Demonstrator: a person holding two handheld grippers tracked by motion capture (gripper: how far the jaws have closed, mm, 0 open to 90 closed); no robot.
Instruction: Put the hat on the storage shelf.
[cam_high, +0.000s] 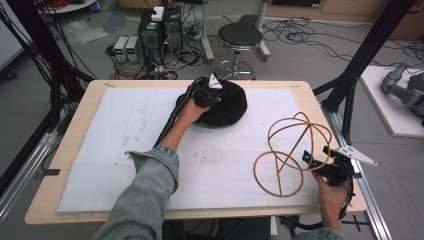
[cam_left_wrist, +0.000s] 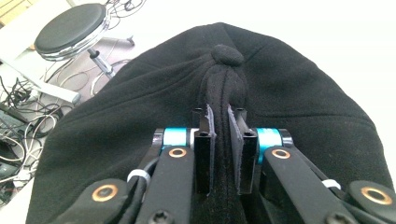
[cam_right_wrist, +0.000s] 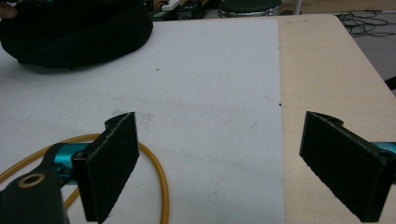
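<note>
A black fabric cap (cam_high: 230, 107) lies on the far middle of the white mat (cam_high: 115, 150). My left gripper (cam_high: 209, 93) sits on the cap's left side, shut on a raised fold of its cloth. The left gripper view shows the cap (cam_left_wrist: 303, 93) with a ridge below its top button pinched between my left gripper's (cam_left_wrist: 222, 140) pads. A yellow wire frame (cam_high: 292, 150) of loops stands at the right of the mat. My right gripper (cam_high: 317, 156) is at its right edge, open. In the right gripper view the right gripper (cam_right_wrist: 219, 163) holds nothing; a yellow wire loop (cam_right_wrist: 161, 179) curves behind one black pad (cam_right_wrist: 112, 163).
The mat covers a wooden table (cam_high: 330, 120), with a bare wood strip on the right. Beyond the far edge stand a round black stool (cam_high: 240, 36), electronics boxes (cam_high: 150, 32) and tangled cables. Black frame posts (cam_high: 360, 60) rise at both sides.
</note>
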